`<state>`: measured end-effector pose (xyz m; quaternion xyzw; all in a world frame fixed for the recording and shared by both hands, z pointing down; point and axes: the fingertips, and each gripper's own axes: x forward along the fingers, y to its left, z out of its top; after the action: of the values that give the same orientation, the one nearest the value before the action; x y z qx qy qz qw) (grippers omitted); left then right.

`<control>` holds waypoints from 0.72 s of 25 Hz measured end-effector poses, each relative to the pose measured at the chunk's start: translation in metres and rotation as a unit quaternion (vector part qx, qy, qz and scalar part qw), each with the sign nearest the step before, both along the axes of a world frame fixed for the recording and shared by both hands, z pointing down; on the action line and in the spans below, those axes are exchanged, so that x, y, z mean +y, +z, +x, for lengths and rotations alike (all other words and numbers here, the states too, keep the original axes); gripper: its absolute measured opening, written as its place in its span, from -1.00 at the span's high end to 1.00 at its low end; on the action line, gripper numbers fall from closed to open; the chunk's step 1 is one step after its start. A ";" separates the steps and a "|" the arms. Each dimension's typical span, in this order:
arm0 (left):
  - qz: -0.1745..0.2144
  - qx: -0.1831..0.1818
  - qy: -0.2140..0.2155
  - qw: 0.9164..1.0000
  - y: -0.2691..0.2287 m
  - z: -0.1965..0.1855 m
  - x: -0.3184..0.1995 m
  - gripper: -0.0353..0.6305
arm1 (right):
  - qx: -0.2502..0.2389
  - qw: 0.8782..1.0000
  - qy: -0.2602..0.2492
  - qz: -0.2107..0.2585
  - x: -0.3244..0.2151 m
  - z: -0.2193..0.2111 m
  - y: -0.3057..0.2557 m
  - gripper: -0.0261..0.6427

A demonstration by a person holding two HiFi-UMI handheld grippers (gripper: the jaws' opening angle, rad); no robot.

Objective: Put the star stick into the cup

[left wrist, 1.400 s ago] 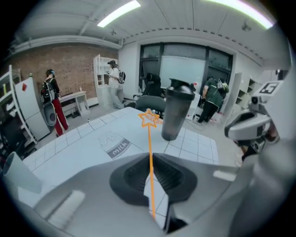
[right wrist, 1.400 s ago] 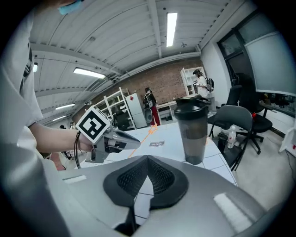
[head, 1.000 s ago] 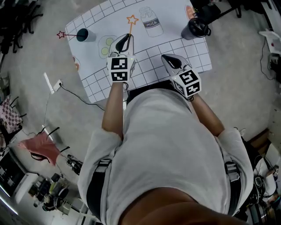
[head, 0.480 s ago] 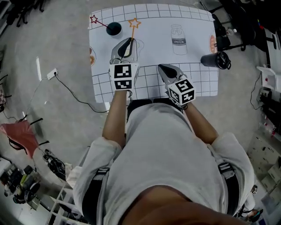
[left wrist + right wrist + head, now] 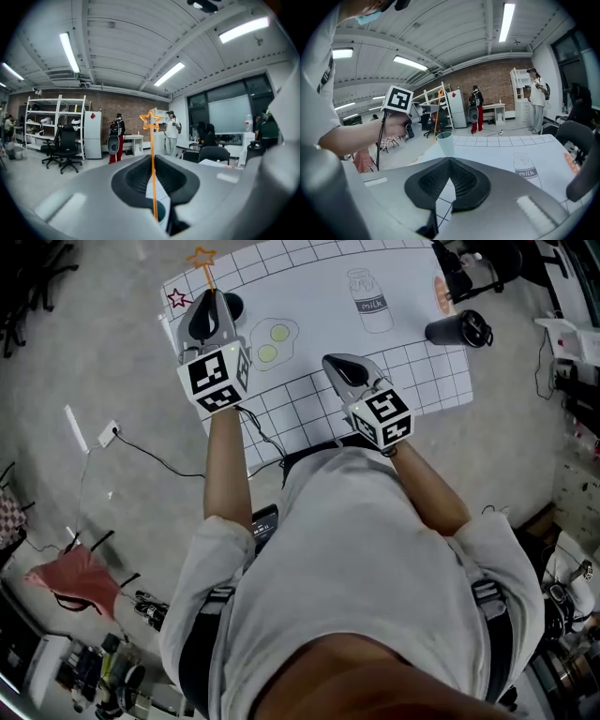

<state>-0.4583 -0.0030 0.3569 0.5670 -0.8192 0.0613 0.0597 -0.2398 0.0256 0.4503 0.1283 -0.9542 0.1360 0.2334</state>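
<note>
Orange star stick (image 5: 152, 178), pinched upright by the left gripper (image 5: 211, 298), has crossed the table (image 5: 309, 287) and now hangs beside the cup (image 5: 232, 306), so lowering it in looks next.

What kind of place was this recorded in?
Probably an open workshop or lab: a brick back wall with metal shelving, office chairs, ceiling strip lights, and a bare concrete floor.
</note>
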 end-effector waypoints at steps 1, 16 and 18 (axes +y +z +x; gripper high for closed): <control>0.003 0.005 0.002 1.000 0.001 -0.002 -0.004 0.84 | 0.004 1.000 0.012 -0.006 0.004 0.005 0.003 0.93; 0.019 -0.007 0.033 0.999 0.033 -0.016 -0.017 0.84 | 0.013 0.999 0.040 -0.009 0.011 0.014 0.007 0.93; 0.039 -0.004 0.035 0.999 0.021 -0.019 -0.017 0.84 | 0.013 0.999 0.041 -0.010 0.010 0.014 0.008 0.93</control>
<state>-0.4772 -0.0199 0.3784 0.5969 -0.8009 0.0343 0.0319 -0.2258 0.0353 0.4583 0.1665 -0.9436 0.1534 0.2414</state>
